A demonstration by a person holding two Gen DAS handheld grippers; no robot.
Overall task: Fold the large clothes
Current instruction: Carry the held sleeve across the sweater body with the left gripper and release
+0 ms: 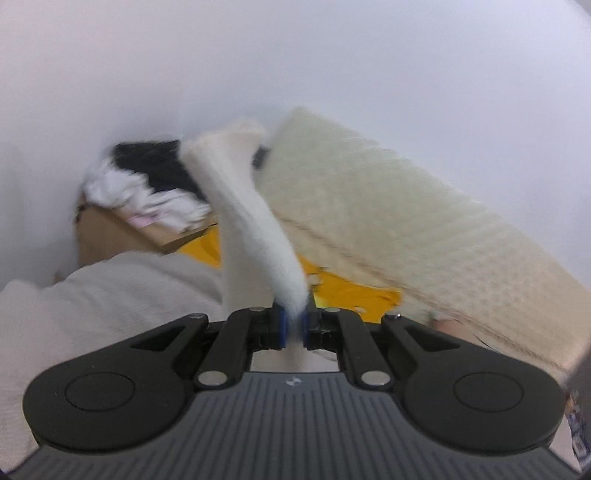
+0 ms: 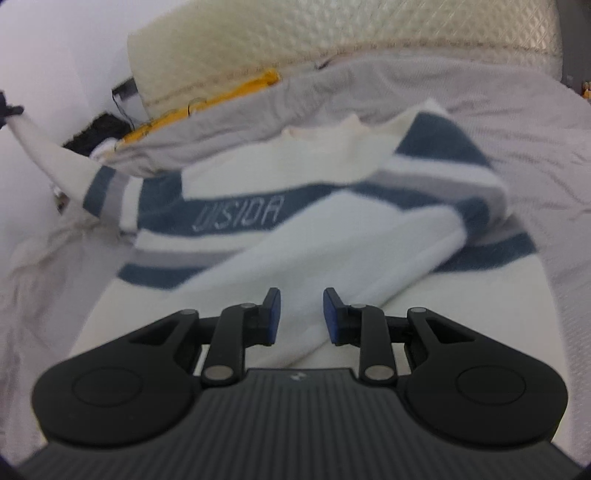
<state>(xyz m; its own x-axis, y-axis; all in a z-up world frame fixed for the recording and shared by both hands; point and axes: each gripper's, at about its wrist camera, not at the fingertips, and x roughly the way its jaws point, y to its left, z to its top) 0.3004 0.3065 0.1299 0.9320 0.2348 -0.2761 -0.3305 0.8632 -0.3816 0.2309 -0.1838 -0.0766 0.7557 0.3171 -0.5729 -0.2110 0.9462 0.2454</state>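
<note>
The cream knitted sweater with blue and grey stripes (image 2: 295, 221) lay spread on a bed covered by a wrinkled pale grey sheet (image 2: 517, 155). The left tool (image 1: 294, 325) was pressed together, pinching the sweater's cream sleeve (image 1: 255, 229), which stretched taut away from it. The right tool (image 2: 301, 315) hovered above the sweater's folded white part with its jaws spread, nothing between them. A cream quilted headboard (image 2: 332, 33) stood at the bed's far edge against a plain white wall (image 1: 295, 55). A brown cardboard box (image 1: 110, 236) holding black and white fabric sat beside it, near yellow material (image 1: 347, 291).
</note>
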